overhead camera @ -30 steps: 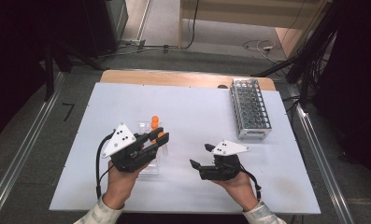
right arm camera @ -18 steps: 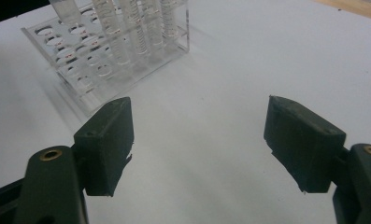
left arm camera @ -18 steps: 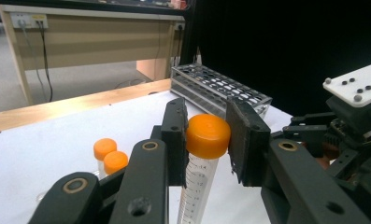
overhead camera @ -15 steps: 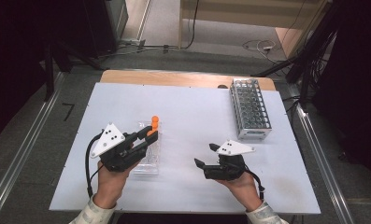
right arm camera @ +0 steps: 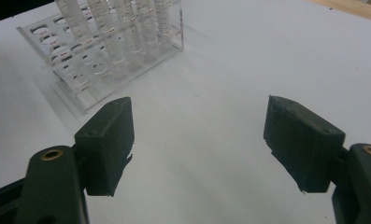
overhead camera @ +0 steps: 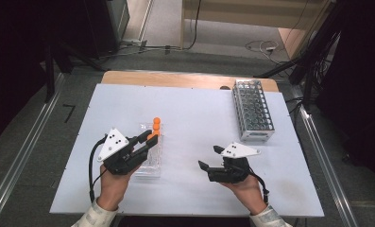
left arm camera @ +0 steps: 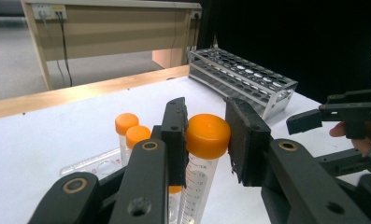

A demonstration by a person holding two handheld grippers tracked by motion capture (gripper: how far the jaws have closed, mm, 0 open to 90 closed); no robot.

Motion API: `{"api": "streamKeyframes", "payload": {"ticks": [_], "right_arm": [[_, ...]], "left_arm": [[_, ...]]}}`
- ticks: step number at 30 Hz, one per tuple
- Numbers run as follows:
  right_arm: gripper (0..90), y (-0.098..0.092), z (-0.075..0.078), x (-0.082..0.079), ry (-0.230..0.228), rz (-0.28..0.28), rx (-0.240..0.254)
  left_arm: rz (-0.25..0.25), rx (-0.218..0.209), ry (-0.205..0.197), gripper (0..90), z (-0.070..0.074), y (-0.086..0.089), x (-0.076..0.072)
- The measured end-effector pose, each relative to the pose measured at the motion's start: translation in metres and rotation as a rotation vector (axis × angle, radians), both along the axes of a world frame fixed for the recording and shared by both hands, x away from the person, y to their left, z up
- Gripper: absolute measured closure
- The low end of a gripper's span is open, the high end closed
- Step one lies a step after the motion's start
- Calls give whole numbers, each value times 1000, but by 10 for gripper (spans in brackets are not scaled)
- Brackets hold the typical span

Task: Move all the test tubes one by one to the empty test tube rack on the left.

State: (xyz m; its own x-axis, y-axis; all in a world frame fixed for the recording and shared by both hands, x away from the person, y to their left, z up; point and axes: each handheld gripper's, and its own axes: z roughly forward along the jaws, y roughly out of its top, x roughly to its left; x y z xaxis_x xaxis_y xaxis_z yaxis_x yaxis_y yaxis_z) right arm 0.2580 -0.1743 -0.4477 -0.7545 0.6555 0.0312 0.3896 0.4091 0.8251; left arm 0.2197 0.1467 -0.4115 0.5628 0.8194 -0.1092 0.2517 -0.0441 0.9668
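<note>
We noted a white tabletop (overhead camera: pixel 194 118) with a wooden strip along its far edge, grey floor and cables beyond, dark surroundings at both sides. A metal wire rack (overhead camera: pixel 252 109) stood at the far right. The left gripper (left arm camera: pixel 205 140) was clamped on the orange cap of a clear graduated plastic tube (left arm camera: pixel 199 168), held at the clear acrylic rack (right arm camera: pixel 103 51) near the table's left front. Two more orange-capped tubes (left arm camera: pixel 131 135) stood behind. The right gripper (right arm camera: pixel 199 144) hovered released, jaws wide, over bare table. The tube's printed scale was too blurred to read; its lower end was cut off.
</note>
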Motion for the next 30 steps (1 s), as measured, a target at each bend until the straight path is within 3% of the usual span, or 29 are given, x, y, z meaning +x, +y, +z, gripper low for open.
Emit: {"api": "streamKeyframes", "payload": {"ticks": [12,30], "right_arm": [[231,1,-1,0,5,5,-7],[231,1,-2,0,4,1,-4]], "left_arm": [[21,29,23,687,-17,-8,-1],[27,17,32,578,-17,-5,-3]]}}
